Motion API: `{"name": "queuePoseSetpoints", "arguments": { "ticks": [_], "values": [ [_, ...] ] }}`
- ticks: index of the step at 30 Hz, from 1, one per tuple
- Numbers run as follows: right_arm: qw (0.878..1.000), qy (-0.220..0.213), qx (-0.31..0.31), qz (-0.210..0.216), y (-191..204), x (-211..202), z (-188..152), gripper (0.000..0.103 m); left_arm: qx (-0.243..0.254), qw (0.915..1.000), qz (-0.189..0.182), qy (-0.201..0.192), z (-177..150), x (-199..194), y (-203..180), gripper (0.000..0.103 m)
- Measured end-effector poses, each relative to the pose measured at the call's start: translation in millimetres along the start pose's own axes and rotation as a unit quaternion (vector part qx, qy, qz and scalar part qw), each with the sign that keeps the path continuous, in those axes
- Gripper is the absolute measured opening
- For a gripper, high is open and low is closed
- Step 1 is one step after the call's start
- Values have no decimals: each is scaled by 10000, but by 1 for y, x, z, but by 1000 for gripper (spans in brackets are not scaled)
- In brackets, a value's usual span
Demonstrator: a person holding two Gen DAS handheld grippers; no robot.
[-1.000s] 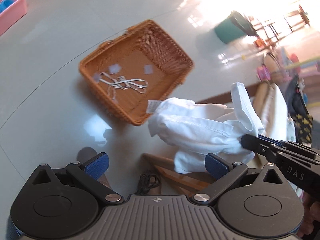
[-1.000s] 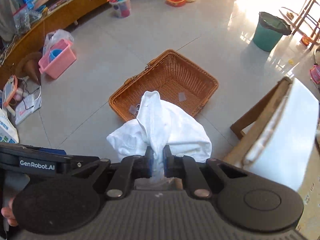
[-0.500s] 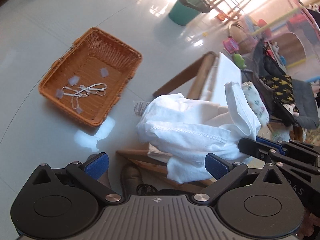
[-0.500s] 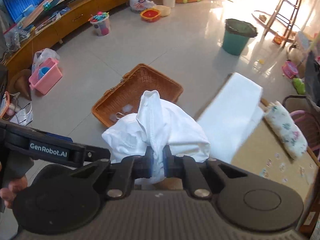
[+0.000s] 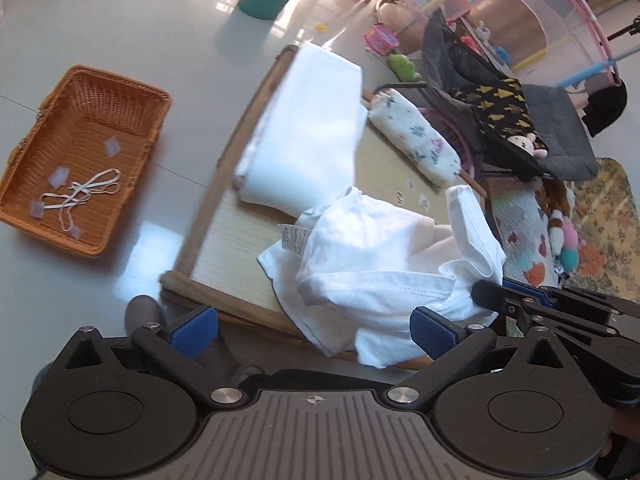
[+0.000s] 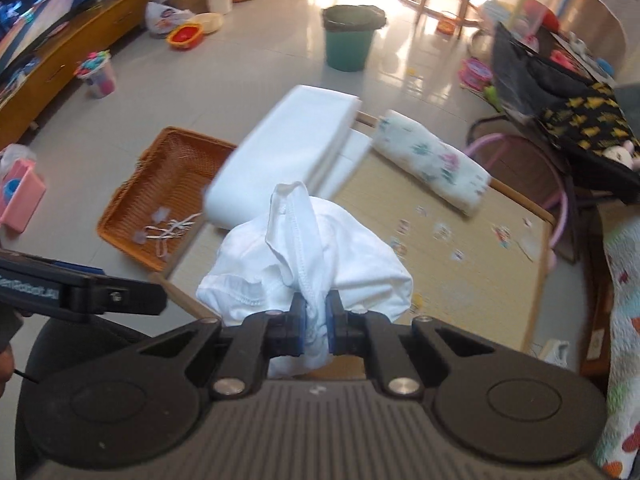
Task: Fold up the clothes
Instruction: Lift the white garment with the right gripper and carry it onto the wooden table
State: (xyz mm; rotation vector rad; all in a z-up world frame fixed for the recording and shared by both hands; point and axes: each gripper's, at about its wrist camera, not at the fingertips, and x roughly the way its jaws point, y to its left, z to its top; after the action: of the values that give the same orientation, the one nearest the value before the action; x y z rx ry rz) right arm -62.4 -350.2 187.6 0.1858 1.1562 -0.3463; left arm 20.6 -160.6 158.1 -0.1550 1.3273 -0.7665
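Note:
A crumpled white garment (image 6: pixel 316 240) hangs bunched from my right gripper (image 6: pixel 316 320), which is shut on a fold of it, above a low table with a woven mat top (image 6: pixel 460 256). In the left wrist view the same garment (image 5: pixel 380 264) hangs in front, with a care label showing, and the right gripper (image 5: pixel 492 292) pinches it at the right. My left gripper (image 5: pixel 312 326) is open and empty, its blue pads (image 5: pixel 192 332) wide apart below the garment.
A folded white stack (image 6: pixel 288 152) and a rolled floral cloth (image 6: pixel 432 164) lie on the table's far side. An orange wicker basket (image 5: pixel 80 152) with white strings sits on the floor at the left. A green bin (image 6: pixel 348 36), toys and chairs stand around.
Both grippers have swung right from over the basket to over the low table, carrying the garment. The right gripper stays shut on it, the left stays open.

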Motion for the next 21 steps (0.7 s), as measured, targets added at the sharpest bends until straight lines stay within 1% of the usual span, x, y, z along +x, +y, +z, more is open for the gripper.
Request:
{"name": "queuePoseSetpoints", "arguments": {
  "ticks": [3, 6, 14, 18, 21],
  "values": [
    [9997, 55, 200, -114, -22, 6, -5, 10, 117, 9999, -28, 89, -3, 14, -12, 103],
    [9991, 107, 334, -242, -38, 17, -8, 10, 202, 9996, 30, 187, -6, 25, -21, 103],
    [9963, 401, 711, -263, -72, 62, -21, 10, 266, 9985, 325, 362, -7, 50, -32, 103],
    [9929, 523, 1033, -287, -95, 86, -34, 12, 300, 9975, 444, 460, -7, 65, -38, 103],
    [9893, 537, 1332, -275, -114, 104, -47, 12, 323, 9966, 526, 547, -9, 75, -42, 103]
  ]
}}
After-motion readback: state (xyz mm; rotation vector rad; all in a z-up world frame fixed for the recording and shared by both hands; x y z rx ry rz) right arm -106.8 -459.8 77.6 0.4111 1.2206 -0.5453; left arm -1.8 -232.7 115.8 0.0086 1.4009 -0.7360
